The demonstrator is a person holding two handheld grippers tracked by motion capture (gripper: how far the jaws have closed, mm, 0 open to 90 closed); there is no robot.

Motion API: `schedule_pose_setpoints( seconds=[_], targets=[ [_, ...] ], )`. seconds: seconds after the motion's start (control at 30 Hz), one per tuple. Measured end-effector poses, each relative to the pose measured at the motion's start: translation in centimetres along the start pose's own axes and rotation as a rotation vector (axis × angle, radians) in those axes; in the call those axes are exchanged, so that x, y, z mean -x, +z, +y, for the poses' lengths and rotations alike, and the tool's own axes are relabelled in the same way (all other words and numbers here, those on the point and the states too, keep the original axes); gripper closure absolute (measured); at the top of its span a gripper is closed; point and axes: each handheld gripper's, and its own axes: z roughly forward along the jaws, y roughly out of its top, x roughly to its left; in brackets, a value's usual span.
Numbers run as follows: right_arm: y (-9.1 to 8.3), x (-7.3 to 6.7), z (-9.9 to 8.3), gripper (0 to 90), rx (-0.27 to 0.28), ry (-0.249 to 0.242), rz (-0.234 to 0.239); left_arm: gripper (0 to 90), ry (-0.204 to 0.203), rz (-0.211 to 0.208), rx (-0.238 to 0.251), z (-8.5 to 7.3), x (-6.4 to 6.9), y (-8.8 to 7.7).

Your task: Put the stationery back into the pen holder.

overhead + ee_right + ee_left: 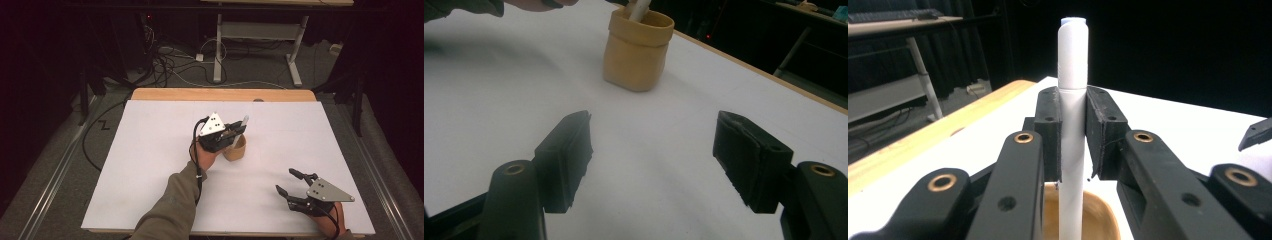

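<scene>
high view: the left gripper (pixel 235 131) is over the middle of the white-covered counter (pixel 150 150), a little nearer the far edge than the near one, held by the left hand (pixel 207 152) on a sleeved forearm that comes in from the near edge. its jaws are clamped on a white marker (pixel 243 123), which stands up and leans slightly toward the far edge, its lower end going down into a small tan cup (pixel 236 149) just beside the hand. the right gripper (pixel 289 183) sits near the near right corner, well apart from the cup, jaws spread with nothing between them.

left gripper view: the two black jaws press on either side of the white marker (pixel 1072 115), gripping it around its middle. the marker is upright, its capped end above the jaws and its lower part inside the mouth of the tan cup (pixel 1100 215) below. a wooden strip of the counter edge runs along the left.

right gripper view: the jaws stand wide apart over bare white counter (pixel 664 150), holding nothing. beyond them the tan cup (pixel 636 52) stands upright on the surface, with the marker (pixel 640 9) rising out of its top.
</scene>
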Motion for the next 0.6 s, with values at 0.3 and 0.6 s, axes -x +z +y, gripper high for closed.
schedule_pose_setpoints(
  seconds=[0.3,0.6],
  targets=[
    [0.06,-0.03,-0.01,31.7,-0.005,-0.005,-0.001,74.2,-0.019,0.000,-0.033,-0.87,-0.21,-0.10],
    [0.09,-0.12,0.02,31.7,-0.009,-0.008,-0.001,69.3,-0.010,0.011,-0.038,-0.86,-0.39,-0.82]
  ],
)
